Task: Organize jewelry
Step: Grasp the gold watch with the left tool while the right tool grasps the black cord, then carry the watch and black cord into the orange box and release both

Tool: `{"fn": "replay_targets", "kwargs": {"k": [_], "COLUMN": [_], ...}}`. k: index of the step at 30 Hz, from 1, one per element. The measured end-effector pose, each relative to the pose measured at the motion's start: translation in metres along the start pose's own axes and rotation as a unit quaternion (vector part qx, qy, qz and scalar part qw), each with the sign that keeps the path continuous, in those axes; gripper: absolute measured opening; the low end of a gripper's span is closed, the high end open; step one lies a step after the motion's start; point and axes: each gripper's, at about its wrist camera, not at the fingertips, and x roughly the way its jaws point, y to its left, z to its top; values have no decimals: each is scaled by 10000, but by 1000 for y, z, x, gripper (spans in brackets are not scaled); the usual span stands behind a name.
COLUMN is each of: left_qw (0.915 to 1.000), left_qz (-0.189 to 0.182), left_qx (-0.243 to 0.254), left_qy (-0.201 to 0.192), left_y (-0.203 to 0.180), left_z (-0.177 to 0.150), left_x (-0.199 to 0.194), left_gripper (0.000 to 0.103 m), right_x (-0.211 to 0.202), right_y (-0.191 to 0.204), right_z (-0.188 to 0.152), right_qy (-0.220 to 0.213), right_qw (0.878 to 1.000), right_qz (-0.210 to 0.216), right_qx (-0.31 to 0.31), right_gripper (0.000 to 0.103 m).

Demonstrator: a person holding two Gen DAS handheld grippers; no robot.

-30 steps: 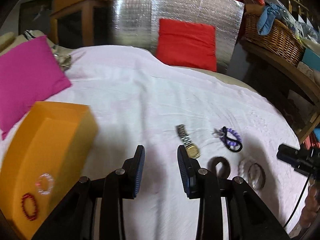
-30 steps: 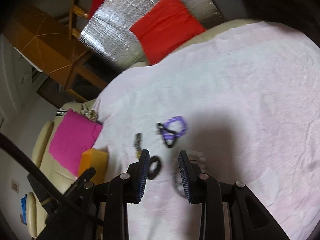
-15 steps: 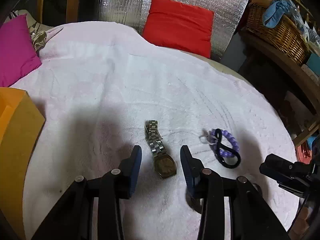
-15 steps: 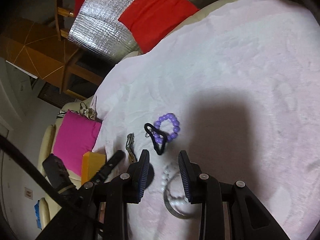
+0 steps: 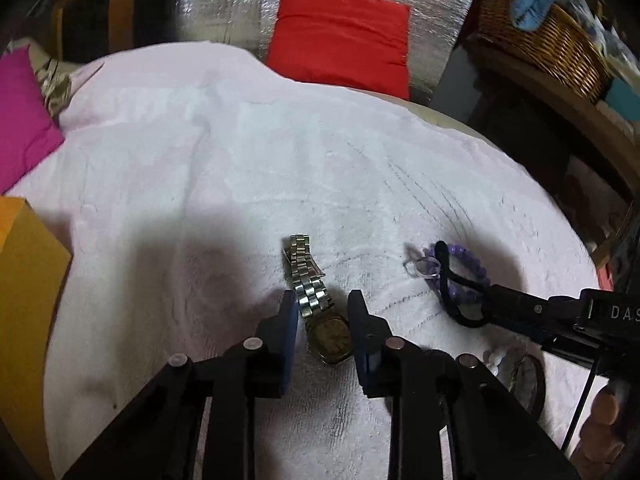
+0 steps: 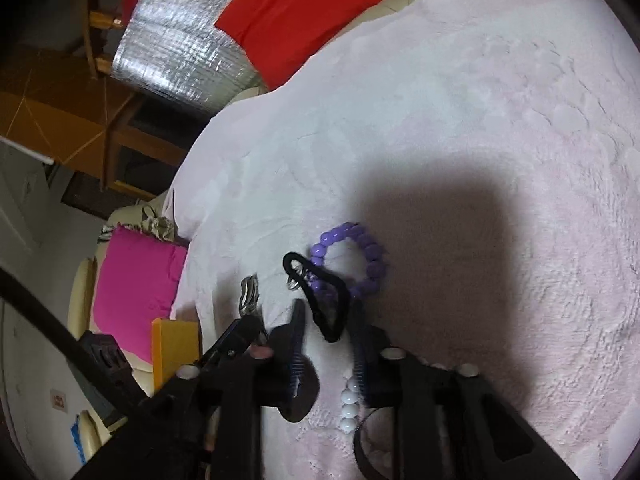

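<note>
Now my left gripper (image 5: 323, 312) is closing around the wristwatch (image 5: 316, 304) on the white cloth (image 5: 240, 168); its stiff case beats the slippery metal band. My right gripper (image 6: 328, 320) pinches the soft black hair tie (image 6: 320, 300).

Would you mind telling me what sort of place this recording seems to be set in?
Probably a home living room: a sofa under a pale pink blanket, a red cushion and a magenta cushion on it, and a wicker basket of household clutter on a wooden shelf.
</note>
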Motion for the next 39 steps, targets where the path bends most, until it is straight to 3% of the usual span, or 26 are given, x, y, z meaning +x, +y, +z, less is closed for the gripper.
{"fn": "replay_targets", "kwargs": {"k": [1, 3, 10, 17, 19, 21, 23, 26, 34, 39], "left_qw": [10000, 9999, 9997, 9988, 9991, 9993, 9996, 9997, 9995, 9991], "left_qz": [-33, -113, -172, -274, -258, -263, -194, -173, 73, 389], "left_qx": [14, 37, 127, -10, -4, 16, -9, -95, -273, -152], "left_qy": [-11, -23, -141, -403, -333, -273, -224, -156, -119, -77], "left_y": [0, -1, 3, 12, 10, 6, 1, -3, -8, -9], "left_z": [0, 2, -1, 0, -1, -1, 0, 2, 8, 11], "left_x": [-1, -4, -22, -43, -38, -31, -24, -14, 9, 16], "left_gripper": [20, 1, 1, 1, 6, 27, 41, 46, 46, 18], "right_x": [-2, -8, -34, -47, -47, -45, -44, -45, -41, -40], "right_y": [1, 3, 9, 6, 5, 4, 3, 0, -7, -7], "right_z": [-1, -3, -6, -13, -14, -14, -14, -12, -9, -9], "right_qy": [-37, -119, -430, -612, -606, -598, -594, -624, -557, -515], "right_qw": [10000, 9999, 9982, 9969, 9970, 9972, 9974, 9973, 9980, 9982], "right_qz": [-22, -2, 408, 487, 472, 435, 404, 374, 296, 281], "right_qx": [-37, -81, -126, -102, -77, -81, -85, -96, -82, -121], "right_gripper": [6, 6, 6, 6, 6, 6, 6, 6, 6, 6]}}
